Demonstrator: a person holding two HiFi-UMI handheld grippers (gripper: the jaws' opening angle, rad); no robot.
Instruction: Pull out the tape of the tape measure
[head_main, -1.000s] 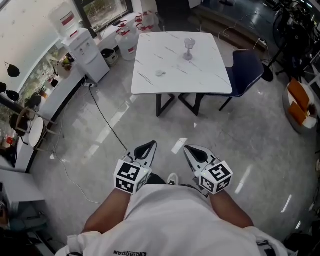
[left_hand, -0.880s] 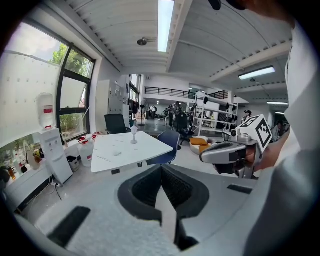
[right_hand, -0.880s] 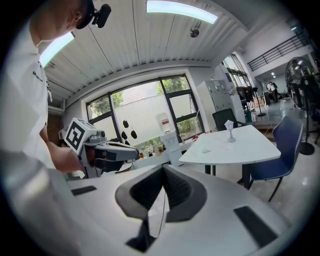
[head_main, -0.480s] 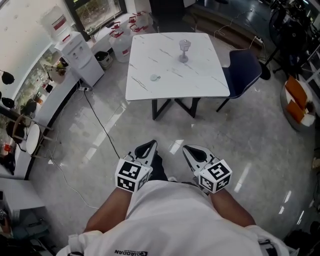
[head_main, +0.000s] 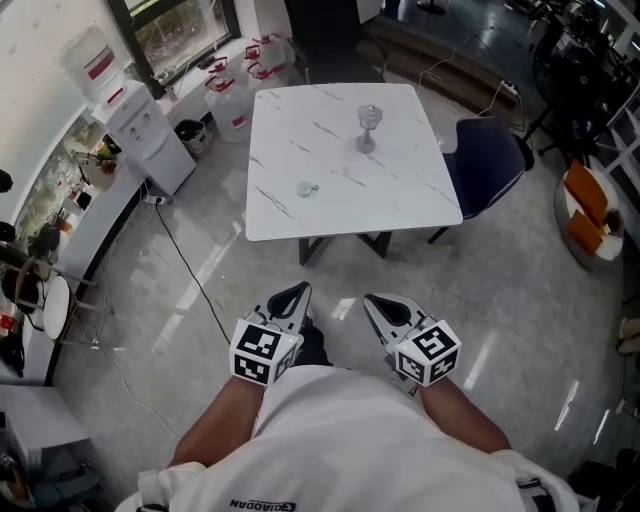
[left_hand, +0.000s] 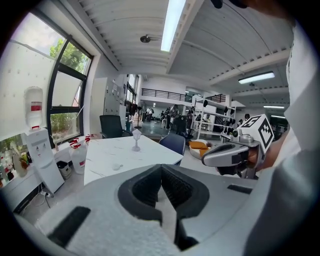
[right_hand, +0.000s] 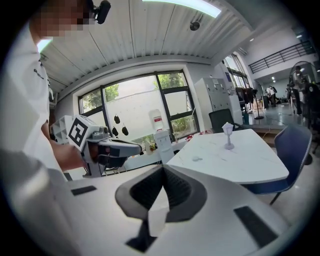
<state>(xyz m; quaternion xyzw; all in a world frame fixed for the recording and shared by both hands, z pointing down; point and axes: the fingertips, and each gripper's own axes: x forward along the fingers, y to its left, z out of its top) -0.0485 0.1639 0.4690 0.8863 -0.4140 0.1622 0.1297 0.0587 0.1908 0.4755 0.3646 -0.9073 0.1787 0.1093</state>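
Observation:
A small pale round tape measure (head_main: 305, 188) lies on the white marble table (head_main: 400, 195), toward its left front; the left gripper view shows this tape measure (left_hand: 117, 167) too, and so does the right gripper view (right_hand: 197, 159). Both grippers are held close to the person's body, well short of the table. My left gripper (head_main: 293, 293) is shut and holds nothing. My right gripper (head_main: 378, 298) is also shut and holds nothing. Each gripper view shows the other gripper beside it.
A small white lantern-shaped ornament (head_main: 367, 128) stands at the table's middle back. A dark blue chair (head_main: 490, 160) is at the table's right. A water dispenser (head_main: 140, 125) and water jugs (head_main: 228, 100) stand at the left. A black cable (head_main: 190, 270) runs across the floor.
The table has drawn nearer and sits lower in the head view as the person walks toward it. Both grippers keep their place by the body and stay shut.

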